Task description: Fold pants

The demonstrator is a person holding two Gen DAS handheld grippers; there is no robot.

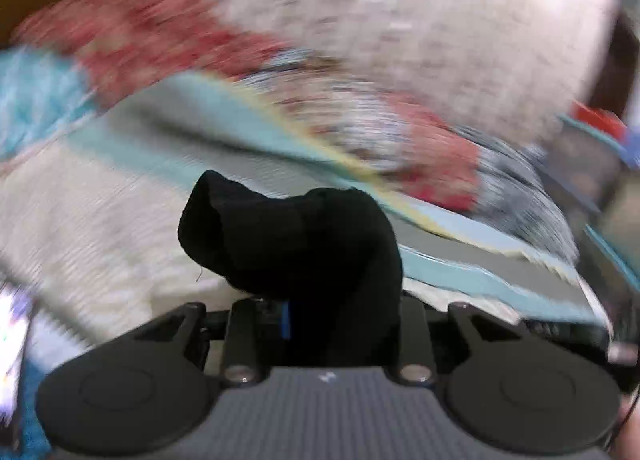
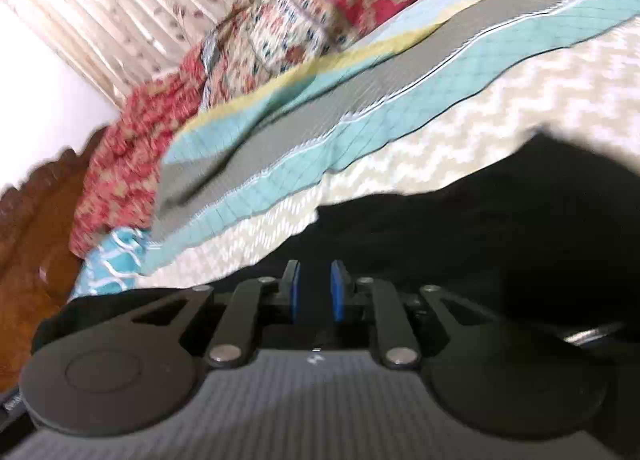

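Note:
The black pants [image 1: 292,236] bulge up in a bunch out of my left gripper [image 1: 316,300], which is shut on them; the cloth hides its fingertips. In the right wrist view the pants [image 2: 500,244] spread dark across the lower right over the bed. My right gripper [image 2: 315,288] sits at their near edge. Its blue pads [image 2: 295,292] stand a narrow gap apart, and black cloth fills that gap. The left wrist view is heavily blurred.
The bed carries a cream zigzag cover [image 2: 460,116] and a teal, grey and yellow striped quilt [image 2: 320,116]. Red patterned bedding [image 2: 128,164] is heaped at its far side, with a wooden headboard [image 2: 28,228] to the left and a pale curtain [image 2: 132,0] behind.

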